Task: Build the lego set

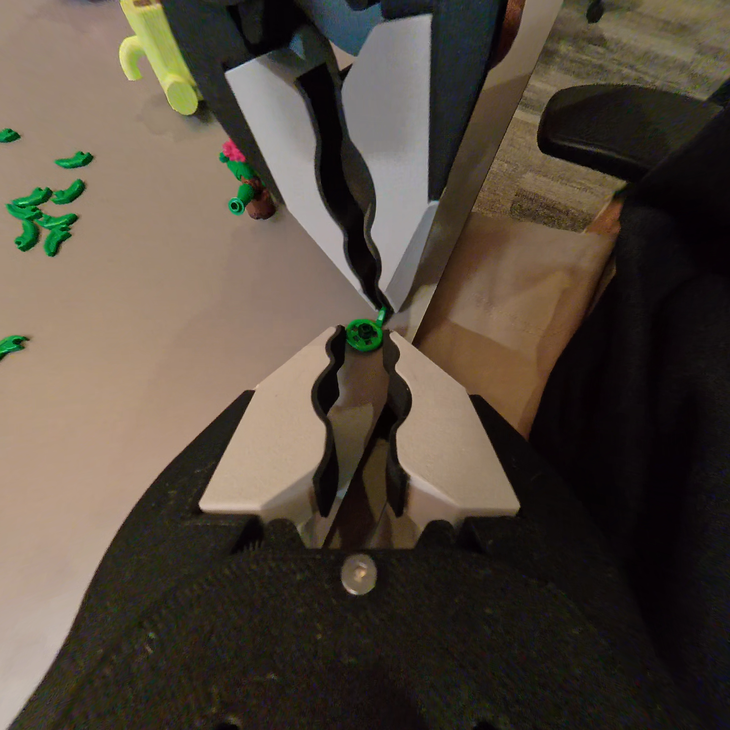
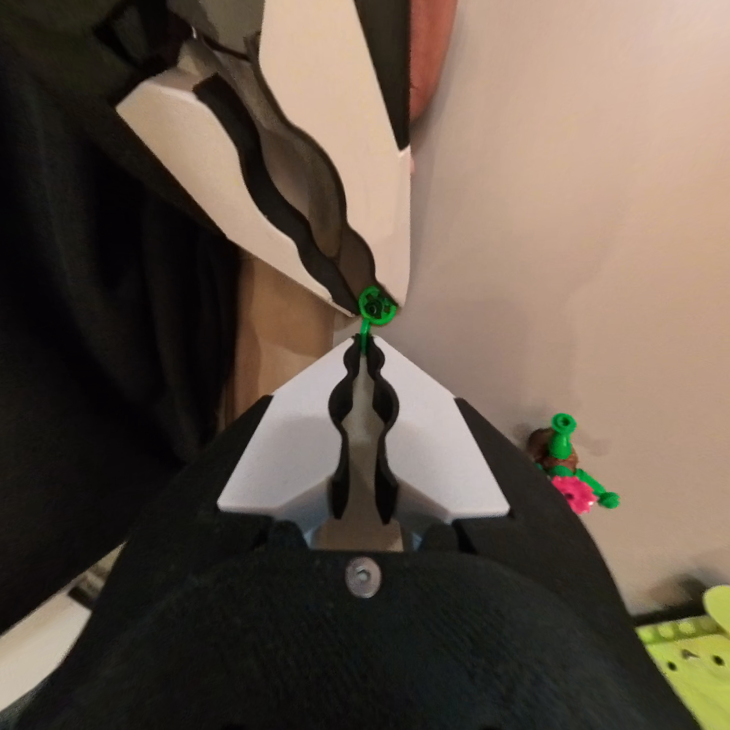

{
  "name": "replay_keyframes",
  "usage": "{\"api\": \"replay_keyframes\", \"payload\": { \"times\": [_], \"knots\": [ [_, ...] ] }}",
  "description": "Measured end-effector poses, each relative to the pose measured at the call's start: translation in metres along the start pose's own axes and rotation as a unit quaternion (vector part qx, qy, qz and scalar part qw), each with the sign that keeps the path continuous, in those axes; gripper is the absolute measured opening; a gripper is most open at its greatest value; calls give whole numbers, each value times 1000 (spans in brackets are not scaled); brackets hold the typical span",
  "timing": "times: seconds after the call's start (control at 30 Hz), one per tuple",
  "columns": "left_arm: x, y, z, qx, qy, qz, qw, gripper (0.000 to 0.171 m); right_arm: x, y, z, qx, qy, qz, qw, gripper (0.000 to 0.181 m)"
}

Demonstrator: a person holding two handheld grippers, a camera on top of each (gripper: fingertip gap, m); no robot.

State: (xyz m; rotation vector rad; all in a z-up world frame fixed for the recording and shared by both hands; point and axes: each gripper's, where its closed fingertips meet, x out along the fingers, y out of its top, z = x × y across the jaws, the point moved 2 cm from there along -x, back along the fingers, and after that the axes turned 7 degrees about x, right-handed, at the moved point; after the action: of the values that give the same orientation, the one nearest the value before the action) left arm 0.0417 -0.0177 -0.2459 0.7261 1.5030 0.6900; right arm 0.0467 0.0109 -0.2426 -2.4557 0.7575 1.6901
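Observation:
My left gripper (image 1: 362,335) is shut on a small green round Lego piece (image 1: 363,339), pinched at its fingertips. My right gripper (image 2: 363,342) is shut on a thin green stem piece (image 2: 365,330). The two grippers meet tip to tip over the table's edge, and the stem touches the rim of the round piece (image 2: 375,306). In the left wrist view the right gripper (image 1: 381,309) comes down from the top with the stem (image 1: 381,315). In the right wrist view the left gripper (image 2: 375,312) comes from the upper left.
On the grey table (image 1: 158,355) lie several loose green curved leaf pieces (image 1: 39,217), a small build with a pink flower (image 1: 245,177) (image 2: 565,470), and a yellow-green cactus-shaped object (image 1: 166,59). A person's tan trousers (image 1: 513,296) and a black chair armrest (image 1: 616,122) are at the right. The tips of both grippers are at nearly the same place.

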Motion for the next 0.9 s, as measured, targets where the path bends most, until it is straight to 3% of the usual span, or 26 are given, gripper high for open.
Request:
{"api": "replay_keyframes", "payload": {
  "times": [0.17,0.37,0.57,0.67,0.77,0.9],
  "knots": [
    [-3,0,1,-10,-9,15,1000,19,-6,-3,0,12,-10,76,997,0],
    [-9,-6,-11,-13,29,0,999,43,-21,-2,-2,35,-14,191,981,0],
    [-30,39,2,-77,-28,146,986,20,-31,2,-20,21,-4,260,965,0],
    [-28,40,7,-83,-56,146,984,19,-38,6,-30,1,-11,287,958,0],
    [-30,42,18,-65,-82,157,982,3,-43,6,-34,-5,-16,300,954,0],
    [-29,44,26,-49,-91,161,981,0,-47,5,-42,6,18,311,950,0]
  ]
}}
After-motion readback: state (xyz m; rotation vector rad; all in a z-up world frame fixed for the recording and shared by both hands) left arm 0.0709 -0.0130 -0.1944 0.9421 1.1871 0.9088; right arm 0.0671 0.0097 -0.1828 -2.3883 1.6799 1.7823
